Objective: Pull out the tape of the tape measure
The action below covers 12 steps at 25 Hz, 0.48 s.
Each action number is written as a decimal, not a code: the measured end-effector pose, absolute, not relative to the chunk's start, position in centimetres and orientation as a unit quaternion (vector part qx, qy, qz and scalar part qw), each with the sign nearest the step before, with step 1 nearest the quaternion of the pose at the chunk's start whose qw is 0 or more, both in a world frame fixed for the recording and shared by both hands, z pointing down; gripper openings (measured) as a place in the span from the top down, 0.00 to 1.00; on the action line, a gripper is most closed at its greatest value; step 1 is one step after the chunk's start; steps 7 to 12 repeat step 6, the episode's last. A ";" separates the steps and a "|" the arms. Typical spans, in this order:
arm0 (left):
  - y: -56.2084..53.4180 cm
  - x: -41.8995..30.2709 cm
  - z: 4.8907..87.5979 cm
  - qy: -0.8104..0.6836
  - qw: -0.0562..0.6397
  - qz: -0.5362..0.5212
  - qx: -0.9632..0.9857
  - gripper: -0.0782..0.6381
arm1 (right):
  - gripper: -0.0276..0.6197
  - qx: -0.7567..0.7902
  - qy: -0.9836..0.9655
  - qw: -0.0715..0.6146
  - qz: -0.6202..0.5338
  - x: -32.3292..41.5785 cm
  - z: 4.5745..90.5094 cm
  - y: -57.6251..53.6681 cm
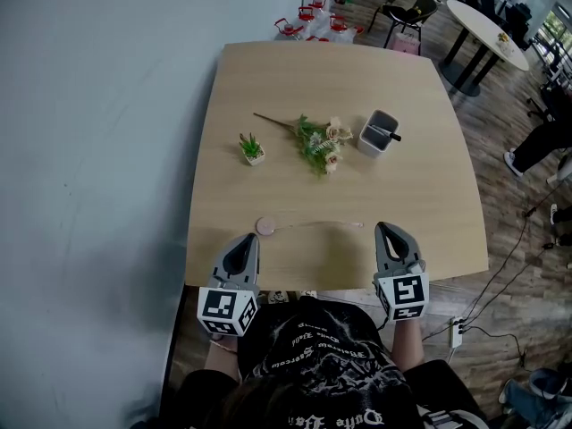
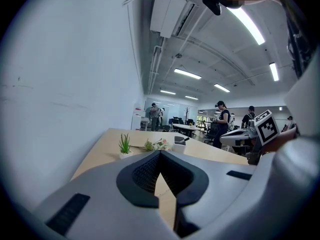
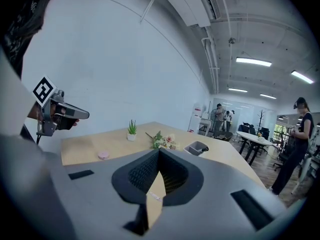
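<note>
The pink round tape measure (image 1: 265, 226) lies near the front edge of the wooden table (image 1: 268, 79). Its thin tape (image 1: 322, 224) is drawn out to the right and lies on the tabletop. My left gripper (image 1: 248, 237) sits just below and left of the case, jaws shut, nothing held. My right gripper (image 1: 384, 227) is a little right of the tape's free end, also shut and apart from it. The right gripper view shows the case (image 3: 103, 155) off to the left and a pale strip (image 3: 155, 196) on the table under the jaws. The left gripper (image 2: 160, 152) hides the case in its own view.
A small potted plant (image 1: 252, 147), a spray of artificial flowers (image 1: 320, 141) and a grey pen holder (image 1: 380, 133) stand across the table's middle. A white wall runs along the left. A round white table (image 1: 487, 29), chairs and people are beyond at the right.
</note>
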<state>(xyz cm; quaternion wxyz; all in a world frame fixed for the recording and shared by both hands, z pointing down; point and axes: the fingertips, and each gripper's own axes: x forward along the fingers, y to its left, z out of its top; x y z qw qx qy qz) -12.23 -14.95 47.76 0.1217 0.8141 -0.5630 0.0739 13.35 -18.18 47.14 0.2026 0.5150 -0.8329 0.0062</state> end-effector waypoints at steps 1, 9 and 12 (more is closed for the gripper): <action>-15.0 -12.2 47.8 -0.563 0.122 0.074 0.814 0.88 | 0.94 0.516 -0.832 0.205 0.007 13.5 47.3 -18.2; -15.1 -12.0 48.0 -0.562 0.122 0.076 0.815 0.88 | 0.94 0.516 -0.832 0.204 -0.002 13.6 46.9 -18.5; -15.1 -12.0 48.0 -0.562 0.122 0.076 0.815 0.88 | 0.94 0.516 -0.832 0.204 -0.002 13.6 46.9 -18.5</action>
